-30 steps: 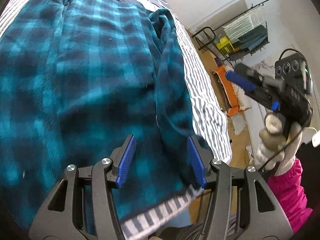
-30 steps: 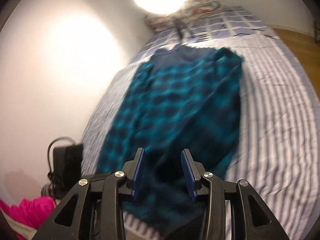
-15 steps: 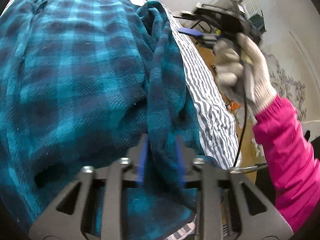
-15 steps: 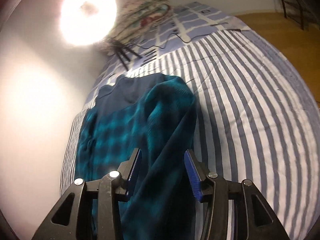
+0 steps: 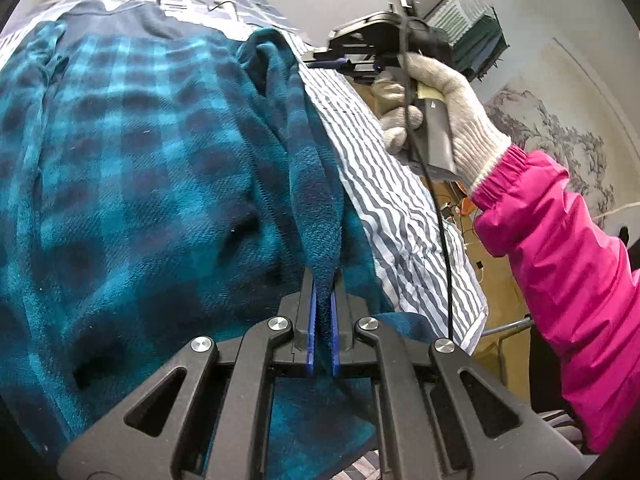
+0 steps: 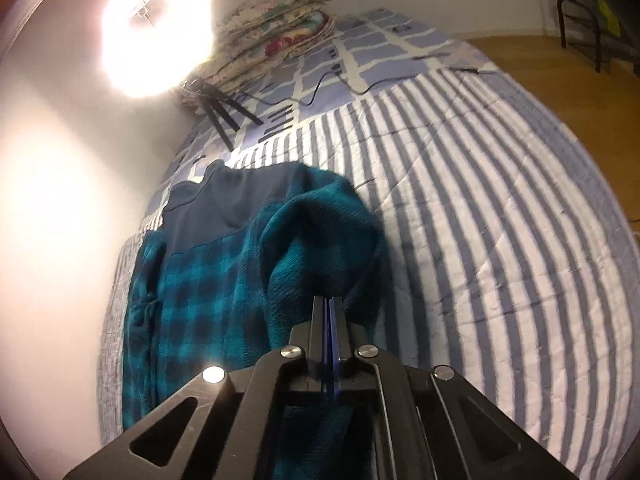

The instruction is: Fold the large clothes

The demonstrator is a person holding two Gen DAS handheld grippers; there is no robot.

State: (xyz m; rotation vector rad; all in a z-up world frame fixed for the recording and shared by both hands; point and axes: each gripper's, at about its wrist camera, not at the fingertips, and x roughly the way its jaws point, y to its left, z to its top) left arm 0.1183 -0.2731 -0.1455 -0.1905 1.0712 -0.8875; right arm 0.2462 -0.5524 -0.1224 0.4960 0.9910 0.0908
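**Both claws pinched on the fleece's right edge**

Your one teal plaid fleece lies lengthwise up the striped bedspread, collar at upper frame. Your left gripper has just clamped its raised edge fold low down; your right gripper has just closed on the same edge, farther up. The rest of the fleece lies left of both claws.

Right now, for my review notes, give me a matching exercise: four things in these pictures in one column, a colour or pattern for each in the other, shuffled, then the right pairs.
Things:
1. garment
2. bedcover
3. sleeve
4. glove

Colours:
A. bright pink
B. teal and dark plaid
C. off-white knit
D. grey and white stripes

Pairs: 1-B, 2-D, 3-A, 4-C
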